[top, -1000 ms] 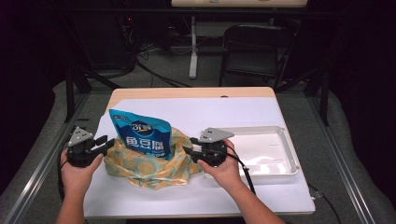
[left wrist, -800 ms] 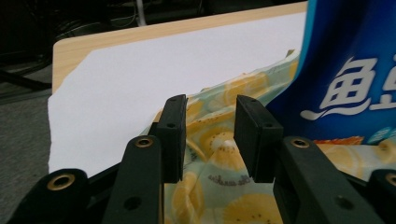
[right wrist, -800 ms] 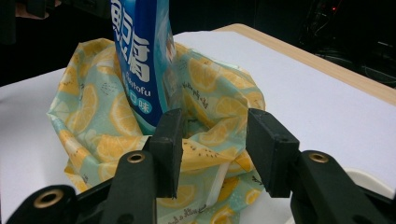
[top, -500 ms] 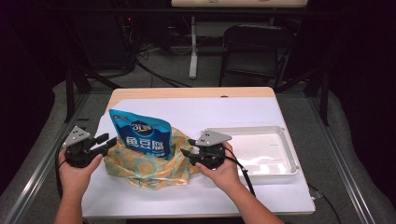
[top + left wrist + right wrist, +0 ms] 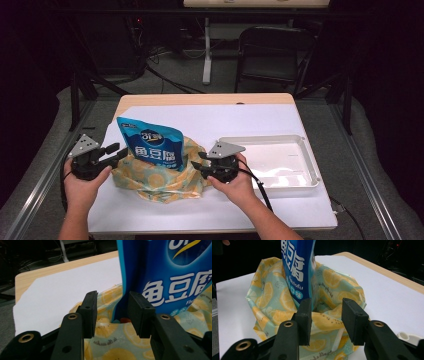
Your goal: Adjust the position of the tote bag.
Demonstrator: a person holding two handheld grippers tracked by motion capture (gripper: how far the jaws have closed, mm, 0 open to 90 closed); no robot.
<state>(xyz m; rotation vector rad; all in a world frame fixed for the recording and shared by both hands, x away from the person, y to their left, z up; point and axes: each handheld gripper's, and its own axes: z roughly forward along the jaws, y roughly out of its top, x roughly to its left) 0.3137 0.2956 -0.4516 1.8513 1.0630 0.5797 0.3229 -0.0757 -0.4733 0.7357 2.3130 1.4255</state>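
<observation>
A blue snack packet (image 5: pixel 150 144) with white lettering stands upright inside a lemon-print cloth bag (image 5: pixel 155 175) on the white table sheet. My left gripper (image 5: pixel 117 151) is at the bag's left side, open, its jaws straddling the bag's rim beside the blue packet (image 5: pixel 165 277). The lemon-print bag (image 5: pixel 112 345) lies under them. My right gripper (image 5: pixel 196 166) is at the bag's right side, open, with the bag's rim (image 5: pixel 327 320) between its jaws and the packet (image 5: pixel 298 267) just beyond.
A white tray (image 5: pixel 280 160) lies to the right of the bag, close to my right hand. The white sheet (image 5: pixel 225 120) covers a wooden table (image 5: pixel 200 99). A dark chair (image 5: pixel 272 50) and cables sit beyond the far edge.
My right gripper has shifted slightly left toward the bag's rim. The left gripper, bag and packet have barely moved.
</observation>
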